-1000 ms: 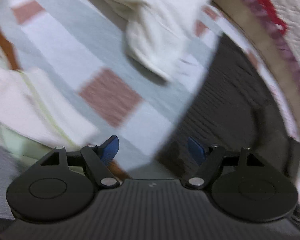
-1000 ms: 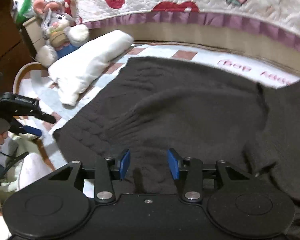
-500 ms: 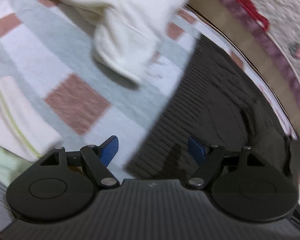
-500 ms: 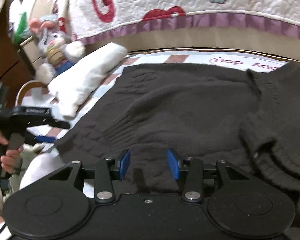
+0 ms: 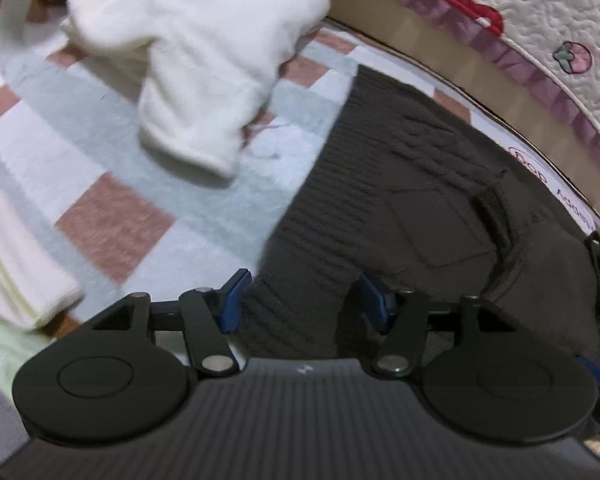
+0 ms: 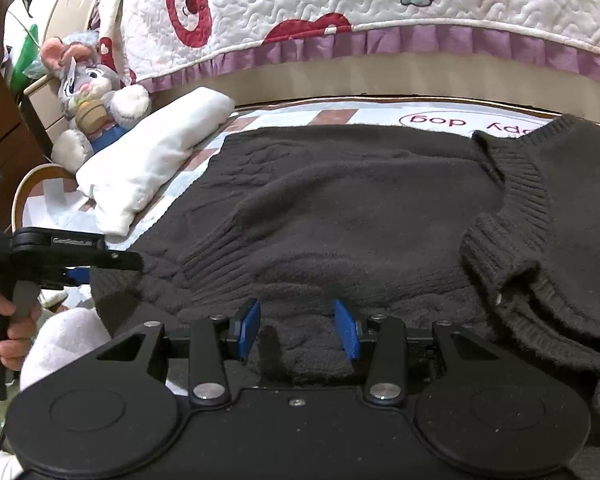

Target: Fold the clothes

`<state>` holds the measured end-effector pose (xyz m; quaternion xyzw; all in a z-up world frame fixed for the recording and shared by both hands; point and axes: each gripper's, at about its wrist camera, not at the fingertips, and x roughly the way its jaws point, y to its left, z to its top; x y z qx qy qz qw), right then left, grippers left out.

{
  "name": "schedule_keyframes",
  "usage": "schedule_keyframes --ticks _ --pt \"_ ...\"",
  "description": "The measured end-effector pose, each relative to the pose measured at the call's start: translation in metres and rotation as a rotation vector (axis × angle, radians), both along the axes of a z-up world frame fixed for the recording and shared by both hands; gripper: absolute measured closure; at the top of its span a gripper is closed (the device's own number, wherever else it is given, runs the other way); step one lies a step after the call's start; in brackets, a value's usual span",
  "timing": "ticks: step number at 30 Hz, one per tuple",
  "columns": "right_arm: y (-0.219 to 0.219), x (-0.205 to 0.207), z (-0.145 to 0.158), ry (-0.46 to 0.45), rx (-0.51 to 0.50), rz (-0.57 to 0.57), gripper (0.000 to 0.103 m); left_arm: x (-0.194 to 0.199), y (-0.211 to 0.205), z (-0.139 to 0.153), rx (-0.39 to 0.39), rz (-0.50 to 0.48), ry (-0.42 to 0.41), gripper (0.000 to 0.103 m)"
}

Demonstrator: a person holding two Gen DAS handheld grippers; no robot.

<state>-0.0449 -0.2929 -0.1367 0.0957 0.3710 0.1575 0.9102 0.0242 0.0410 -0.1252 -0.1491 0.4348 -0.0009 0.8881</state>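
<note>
A dark brown knit sweater (image 6: 340, 208) lies spread on the checked mat (image 5: 112, 184), its ribbed collar (image 6: 512, 216) bunched at the right. It also fills the right half of the left wrist view (image 5: 400, 216). My left gripper (image 5: 302, 300) is open, its blue fingers on either side of the sweater's ribbed hem corner. It shows from the side in the right wrist view (image 6: 100, 260). My right gripper (image 6: 298, 332) is open just above the near edge of the sweater, with nothing held.
A folded white garment (image 5: 204, 64) lies on the mat left of the sweater, also in the right wrist view (image 6: 152, 164). A folded cream cloth (image 5: 16, 260) lies at the near left. A plush rabbit (image 6: 92, 96) and a quilted bedspread (image 6: 340, 12) are behind.
My left gripper has swung right from the checked mat onto the sweater's hem corner and narrowed a little. My right gripper has moved right, bringing the collar into view.
</note>
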Motion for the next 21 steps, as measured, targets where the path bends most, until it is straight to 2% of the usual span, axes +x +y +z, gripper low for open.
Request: schedule_keyframes --ticks 3,5,6,9,11,15,16,18,21 --pt "-0.006 0.000 0.003 -0.013 0.037 -0.022 0.056 0.006 -0.013 -0.004 -0.008 -0.067 -0.060 0.048" --pt "-0.017 0.001 0.007 -0.015 0.107 -0.061 0.055 0.010 -0.027 -0.001 0.074 -0.122 -0.068 0.068" --pt "-0.023 0.003 0.008 -0.001 0.140 -0.081 0.053 0.011 -0.032 0.003 0.099 -0.137 -0.079 0.088" --pt "-0.048 0.004 0.011 0.045 0.224 -0.177 0.052 0.010 -0.036 0.020 0.092 -0.145 -0.140 0.091" --pt "-0.070 0.000 0.016 0.033 0.304 -0.215 0.052 0.006 -0.056 0.040 0.078 -0.212 -0.192 0.091" --pt "-0.150 -0.019 0.020 -0.046 0.608 -0.290 0.042 -0.004 -0.108 0.085 0.046 -0.388 -0.302 0.092" --pt "-0.171 -0.026 0.021 -0.062 0.618 -0.330 0.042 -0.007 -0.121 0.097 0.038 -0.432 -0.329 0.093" --pt "-0.202 -0.038 0.021 -0.063 0.545 -0.403 0.042 -0.012 -0.147 0.119 0.021 -0.520 -0.384 0.094" --pt "-0.235 -0.059 0.010 -0.074 0.611 -0.458 0.040 -0.020 -0.186 0.153 -0.004 -0.652 -0.466 0.094"
